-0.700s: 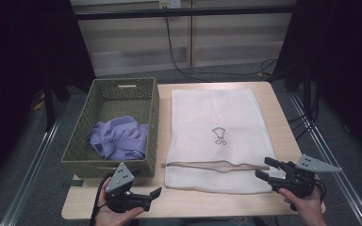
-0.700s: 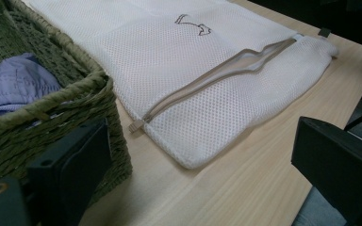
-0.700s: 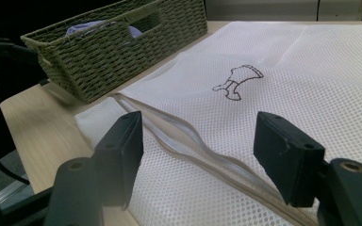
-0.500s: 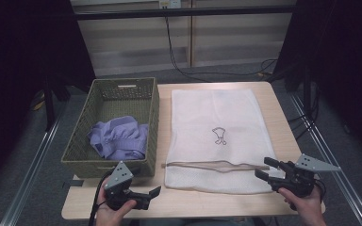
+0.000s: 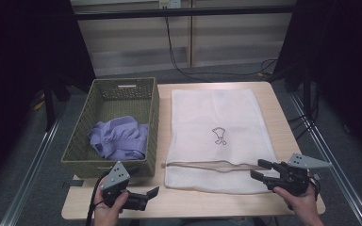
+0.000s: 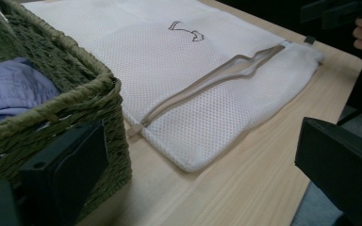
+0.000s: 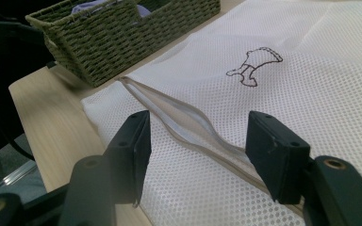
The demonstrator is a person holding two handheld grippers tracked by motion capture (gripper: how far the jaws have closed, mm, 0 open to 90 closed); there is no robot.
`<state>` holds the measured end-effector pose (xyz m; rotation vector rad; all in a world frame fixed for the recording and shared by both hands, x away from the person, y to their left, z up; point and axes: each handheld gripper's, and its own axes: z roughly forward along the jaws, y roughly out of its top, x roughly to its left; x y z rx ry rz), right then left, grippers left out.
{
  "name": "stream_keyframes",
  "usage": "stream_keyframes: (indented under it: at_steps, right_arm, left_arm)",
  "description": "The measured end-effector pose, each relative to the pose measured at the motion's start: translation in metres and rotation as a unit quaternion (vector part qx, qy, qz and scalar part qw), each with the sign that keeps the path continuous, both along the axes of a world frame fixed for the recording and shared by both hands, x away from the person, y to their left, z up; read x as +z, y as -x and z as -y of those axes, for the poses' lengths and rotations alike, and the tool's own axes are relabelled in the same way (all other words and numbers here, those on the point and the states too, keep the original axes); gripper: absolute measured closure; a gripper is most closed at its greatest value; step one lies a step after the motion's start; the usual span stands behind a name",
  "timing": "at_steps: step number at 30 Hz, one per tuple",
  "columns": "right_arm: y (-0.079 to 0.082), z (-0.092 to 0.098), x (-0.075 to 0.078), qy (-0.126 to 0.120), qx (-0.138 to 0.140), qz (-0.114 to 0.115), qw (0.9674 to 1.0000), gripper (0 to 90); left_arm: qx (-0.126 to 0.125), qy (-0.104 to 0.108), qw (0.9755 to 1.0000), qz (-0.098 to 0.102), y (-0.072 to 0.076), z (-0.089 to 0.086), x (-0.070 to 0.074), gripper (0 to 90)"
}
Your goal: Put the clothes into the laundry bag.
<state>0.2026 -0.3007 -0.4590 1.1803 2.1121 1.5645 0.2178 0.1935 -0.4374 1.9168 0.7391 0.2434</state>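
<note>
Movement is slight: the right gripper [image 5: 260, 170] has edged toward the mesh laundry bag [image 5: 219, 134] flat on the table [image 5: 283, 122], jaws wide and empty at its zipper [image 7: 188, 129], suggesting a grasp there, while the left gripper [image 5: 152, 193] waits open, holding nothing.

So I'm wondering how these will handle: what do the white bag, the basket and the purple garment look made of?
The white bag looks like synthetic mesh: fine holes cover its matte surface, with a beige zipper standing partly open. The basket seems to be woven from olive fibre cord, perhaps paper rope or seagrass, with twisted strands showing. The purple garment looks like soft woven cloth, crumpled into folds.
</note>
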Motion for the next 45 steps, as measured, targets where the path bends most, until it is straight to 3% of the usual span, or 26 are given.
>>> stream_keyframes:
  at_steps: [5, 8, 14, 20, 30, 37, 43, 45]
  right_arm:
    - [-0.012, -0.008, 0.0, 0.003, 0.012, -0.027, 0.9996, 35.9]
    - [-0.017, -0.011, 0.0, 0.005, 0.018, -0.032, 0.9993, 34.9]
    - [-0.032, -0.021, 0.0, 0.014, 0.046, -0.049, 0.9977, 35.0]
    - [-0.044, -0.035, 0.002, 0.028, 0.073, -0.059, 0.9952, 46.2]
    - [-0.08, -0.068, 0.002, 0.069, 0.114, -0.077, 0.988, 50.8]
    - [-0.094, -0.08, 0.002, 0.081, 0.124, -0.076, 0.9861, 56.0]
    - [-0.102, -0.078, -0.016, 0.082, 0.114, -0.095, 0.9856, 56.5]
    - [-0.103, -0.079, -0.021, 0.096, 0.115, -0.099, 0.9838, 56.2]
  left_arm:
    - [-0.003, -0.004, 1.0, -0.003, -0.005, 0.0, -0.001, 3.0]
    - [-0.002, -0.009, 0.9999, 0.008, -0.009, 0.0, 0.0, 3.0]
    - [-0.017, -0.015, 0.9997, 0.008, -0.005, 0.004, -0.001, 3.1]
    - [-0.018, -0.012, 0.9997, 0.013, 0.003, 0.001, 0.001, 3.0]
    - [-0.02, -0.02, 0.9995, 0.015, 0.005, 0.0, 0.001, 3.0]
    - [-0.015, -0.015, 0.9997, 0.015, 0.004, -0.001, 0.001, 3.0]
    - [-0.014, -0.015, 0.9997, 0.015, 0.004, -0.001, 0.001, 3.0]
    - [-0.014, -0.015, 0.9997, 0.015, 0.004, -0.001, 0.001, 3.0]
